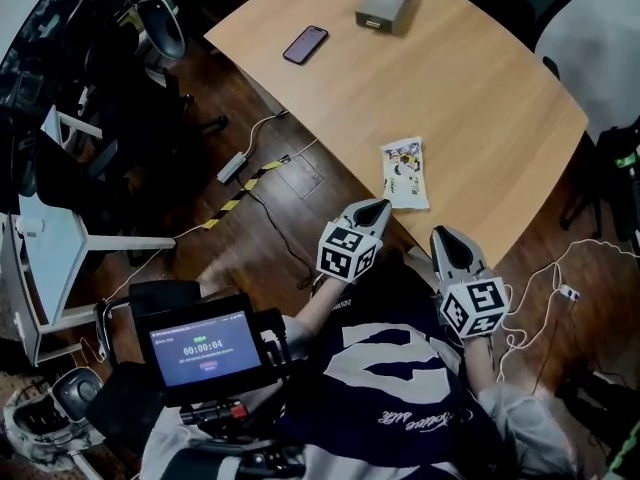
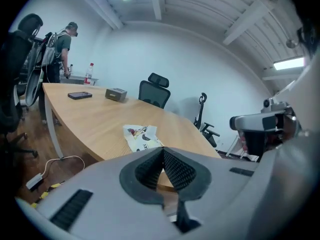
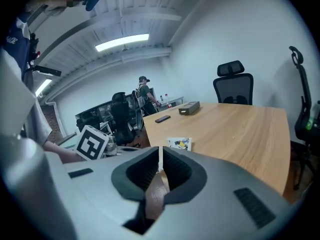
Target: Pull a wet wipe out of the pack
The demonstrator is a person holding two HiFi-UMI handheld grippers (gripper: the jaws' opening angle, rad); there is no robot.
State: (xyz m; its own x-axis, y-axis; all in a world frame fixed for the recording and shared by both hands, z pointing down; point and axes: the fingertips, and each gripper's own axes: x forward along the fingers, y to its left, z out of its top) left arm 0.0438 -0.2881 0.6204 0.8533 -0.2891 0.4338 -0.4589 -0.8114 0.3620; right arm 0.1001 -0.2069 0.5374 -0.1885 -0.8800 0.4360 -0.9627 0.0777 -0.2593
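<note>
Nearest the lens, at the lower left of the head view, sits a handheld monitor (image 1: 200,348); beside it, at bottom centre, is the person's dark printed jersey (image 1: 400,388); above the jersey both grippers point up-frame toward the wooden table (image 1: 500,98).

Left gripper (image 1: 380,206): jaws clenched, tips meeting, nothing between them; its tip stands at the near table edge, centre frame.

Right gripper (image 1: 446,234): jaws parted by a narrow slit only, nothing between them; it lies to the right of the left gripper, also at the near table edge.

Wet wipe pack (image 1: 405,173): lies flat on the table close to that near edge, just up-frame of the left gripper's tip; neither gripper grasps it; in both gripper views it shows just beyond the jaw tips.

Upper frame, far end of the table: a dark phone (image 1: 305,44) at left; a grey box (image 1: 384,5) to its right, the two well apart from the pack.
</note>
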